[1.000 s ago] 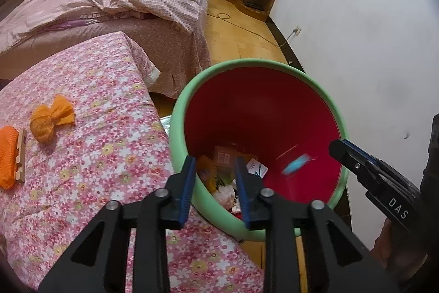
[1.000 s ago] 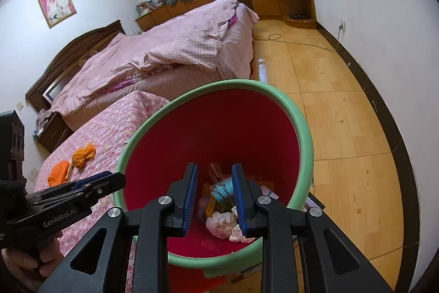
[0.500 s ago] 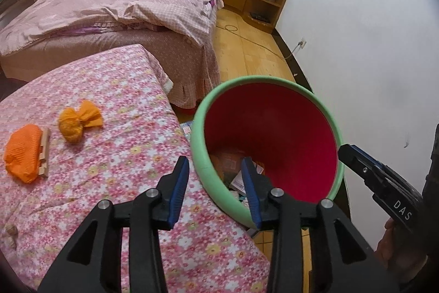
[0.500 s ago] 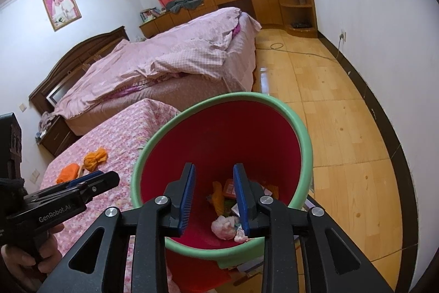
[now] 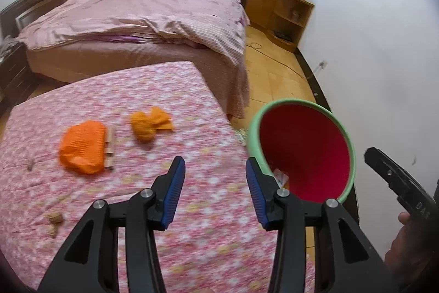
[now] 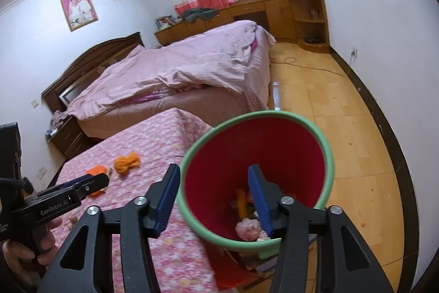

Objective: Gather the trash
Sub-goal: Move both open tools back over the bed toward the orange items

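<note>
A red bin with a green rim [image 5: 304, 153] [image 6: 255, 153] stands at the right edge of a pink floral mattress [image 5: 137, 89] and holds several bits of trash [image 6: 247, 227]. On the mattress lie an orange wad with a wooden strip [image 5: 82, 147], an orange crumpled wad [image 5: 149, 124] [image 6: 126, 162] and a small brown scrap [image 5: 53, 220]. My left gripper [image 5: 215, 190] is open and empty over the mattress, left of the bin. My right gripper [image 6: 214, 198] is open and empty above the bin's near rim.
A large bed with a pink quilt [image 5: 142, 15] lies behind the mattress. Wooden cabinets [image 6: 296, 13] line the far wall. Wooden floor [image 6: 343, 128] runs to the right of the bin, beside a white wall [image 5: 370, 45]. A cable [image 6: 307, 66] lies on the floor.
A blue scrap dropped into the bin. Both grippers opened wider. My left gripper swung left from the bin toward the mattress; my right gripper drew back from the bin.
</note>
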`<state>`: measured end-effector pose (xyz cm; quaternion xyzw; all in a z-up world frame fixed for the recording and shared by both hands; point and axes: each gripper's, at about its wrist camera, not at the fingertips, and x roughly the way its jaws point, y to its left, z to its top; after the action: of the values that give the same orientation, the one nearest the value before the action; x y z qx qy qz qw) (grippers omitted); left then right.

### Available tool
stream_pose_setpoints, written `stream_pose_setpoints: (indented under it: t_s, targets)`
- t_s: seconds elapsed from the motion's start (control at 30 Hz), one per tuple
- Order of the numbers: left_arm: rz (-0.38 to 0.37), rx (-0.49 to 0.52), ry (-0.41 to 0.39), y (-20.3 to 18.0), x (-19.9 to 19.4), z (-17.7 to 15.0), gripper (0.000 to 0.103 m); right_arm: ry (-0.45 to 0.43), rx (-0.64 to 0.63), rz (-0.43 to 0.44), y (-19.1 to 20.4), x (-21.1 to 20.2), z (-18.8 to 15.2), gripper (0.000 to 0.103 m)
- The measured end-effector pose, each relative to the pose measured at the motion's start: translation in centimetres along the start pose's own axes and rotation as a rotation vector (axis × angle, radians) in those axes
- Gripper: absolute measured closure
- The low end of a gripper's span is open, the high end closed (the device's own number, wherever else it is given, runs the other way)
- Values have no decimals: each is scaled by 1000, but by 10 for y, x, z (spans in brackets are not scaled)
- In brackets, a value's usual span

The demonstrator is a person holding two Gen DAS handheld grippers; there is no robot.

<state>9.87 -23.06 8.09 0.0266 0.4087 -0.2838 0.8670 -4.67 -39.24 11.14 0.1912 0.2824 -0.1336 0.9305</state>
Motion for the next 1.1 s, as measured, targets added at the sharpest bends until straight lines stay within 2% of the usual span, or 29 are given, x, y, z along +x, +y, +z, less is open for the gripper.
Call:
stream_pose_setpoints:
  t_s: [0.27,0.6,0.8,1.1]
  targets:
    - [99,-41,-55,60,-35,8,56,1,-68,56,49,1,8,47]
    - [174,-108,-60,127,-46,16,56,25,-152,111,109,23,16,46]
    - [181,-148,-34,157,-29,17,56,56,-176,128,136,51,18,46]
    - [149,-217,41,189,28,11,56,147,-188,119,156,119,9,46]
